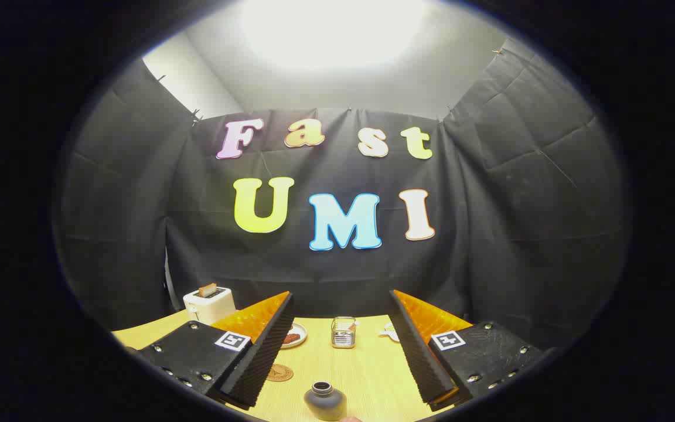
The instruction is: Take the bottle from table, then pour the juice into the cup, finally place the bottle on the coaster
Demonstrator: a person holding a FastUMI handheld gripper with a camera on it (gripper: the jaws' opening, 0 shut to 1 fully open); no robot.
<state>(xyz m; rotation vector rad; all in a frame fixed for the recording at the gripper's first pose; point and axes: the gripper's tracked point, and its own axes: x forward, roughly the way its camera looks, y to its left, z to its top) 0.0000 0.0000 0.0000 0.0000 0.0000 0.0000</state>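
the 2 fingers stand wide apart, holding nothing. between them, low on the yellow tabletop, sits the dark bottle. the round coaster lies beside the left finger. beyond stand a glass cup, a plate and a white toaster.

White toaster with a slice raised stands at the worktop's far corner. Small plate holding dark food sits nearby.
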